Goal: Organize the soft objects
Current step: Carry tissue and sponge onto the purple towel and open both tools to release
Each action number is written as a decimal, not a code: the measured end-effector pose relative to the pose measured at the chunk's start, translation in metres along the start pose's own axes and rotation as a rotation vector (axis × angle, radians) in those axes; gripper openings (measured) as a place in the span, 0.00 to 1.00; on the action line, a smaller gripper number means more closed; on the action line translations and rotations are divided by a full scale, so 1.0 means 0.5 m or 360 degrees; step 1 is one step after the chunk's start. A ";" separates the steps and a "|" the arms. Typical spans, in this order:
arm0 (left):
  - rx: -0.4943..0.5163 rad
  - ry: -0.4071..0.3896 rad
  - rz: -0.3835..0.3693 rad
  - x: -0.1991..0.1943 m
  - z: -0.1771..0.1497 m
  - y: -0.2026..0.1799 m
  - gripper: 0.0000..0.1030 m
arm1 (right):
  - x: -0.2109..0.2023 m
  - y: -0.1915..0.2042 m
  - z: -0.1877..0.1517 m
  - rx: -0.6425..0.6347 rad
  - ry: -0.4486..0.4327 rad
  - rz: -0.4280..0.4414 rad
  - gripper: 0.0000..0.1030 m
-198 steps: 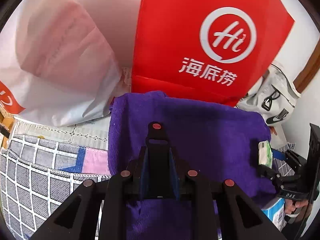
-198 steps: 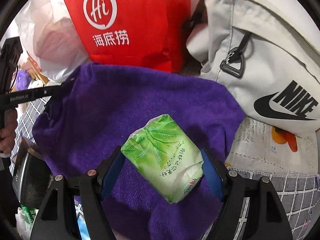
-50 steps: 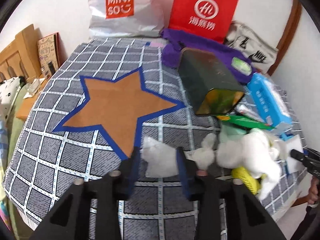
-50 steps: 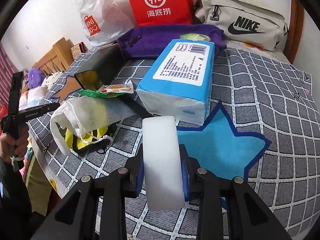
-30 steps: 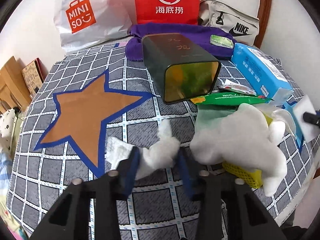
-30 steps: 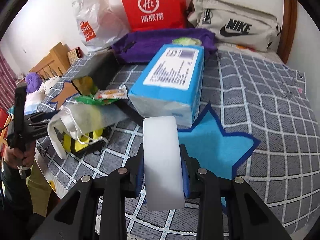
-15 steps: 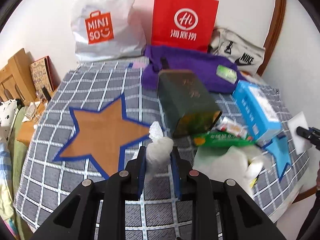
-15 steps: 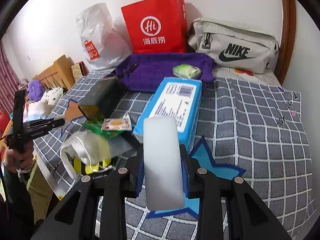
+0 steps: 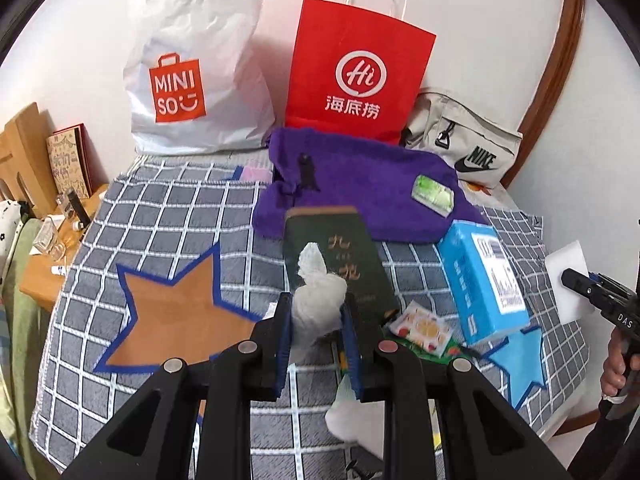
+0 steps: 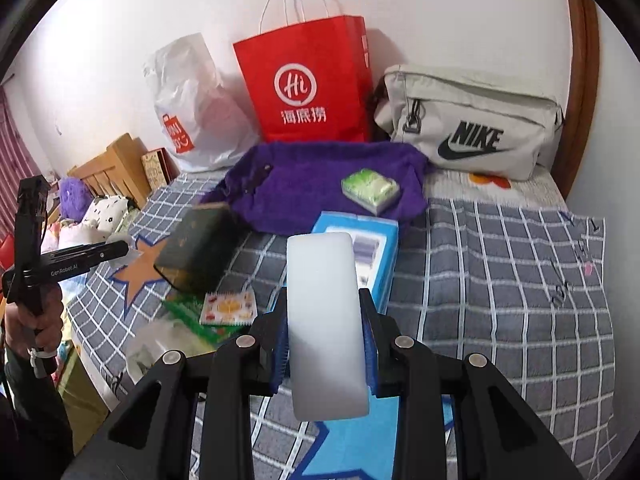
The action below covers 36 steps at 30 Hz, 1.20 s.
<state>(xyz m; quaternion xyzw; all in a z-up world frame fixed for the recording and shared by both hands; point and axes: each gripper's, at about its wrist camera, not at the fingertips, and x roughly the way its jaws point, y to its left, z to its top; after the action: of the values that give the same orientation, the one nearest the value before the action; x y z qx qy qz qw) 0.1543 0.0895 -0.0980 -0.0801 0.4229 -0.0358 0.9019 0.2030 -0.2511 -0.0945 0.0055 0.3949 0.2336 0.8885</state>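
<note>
My left gripper (image 9: 316,302) is shut on a crumpled white cloth (image 9: 318,304), held up above the checked bedspread (image 9: 168,216). My right gripper (image 10: 323,298) is shut on a white foam block (image 10: 324,320), also in the air. At the back lies a purple towel (image 9: 360,196) with a green tissue pack (image 9: 434,194) on it; the right wrist view shows both, the towel (image 10: 304,184) and the pack (image 10: 370,190). At the right edge of the left wrist view, the other gripper (image 9: 592,292) holds the foam block (image 9: 568,276).
A dark green tin (image 9: 340,264), a blue tissue box (image 9: 484,280) and snack packets (image 9: 422,326) lie on the bed. Against the wall stand a red paper bag (image 9: 356,72), a white Miniso bag (image 9: 192,80) and a grey Nike bag (image 9: 464,144). A wooden bedside table (image 9: 44,272) is left.
Both grippers have risen above the bed with their loads. The white cloth has come up off the bedspread in the left gripper, and the pile of objects now sits lower and farther away.
</note>
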 end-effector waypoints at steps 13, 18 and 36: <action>-0.0053 0.0015 0.0037 0.030 0.090 -0.002 0.22 | 0.037 -0.002 0.117 -0.0049 -0.0055 0.0010 0.30; -0.0083 0.0033 0.0039 0.056 0.120 0.003 0.22 | 0.061 -0.001 0.160 -0.0071 -0.0073 0.0023 0.30; -0.0139 0.0104 -0.0042 0.166 0.208 0.020 0.22 | 0.194 -0.019 0.263 -0.0138 -0.0041 0.0048 0.30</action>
<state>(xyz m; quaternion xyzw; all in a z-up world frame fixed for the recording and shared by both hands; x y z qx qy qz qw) 0.2871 0.1002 -0.0972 -0.1239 0.4522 -0.0318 0.8827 0.3557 -0.1960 -0.0739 -0.0242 0.3729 0.2638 0.8893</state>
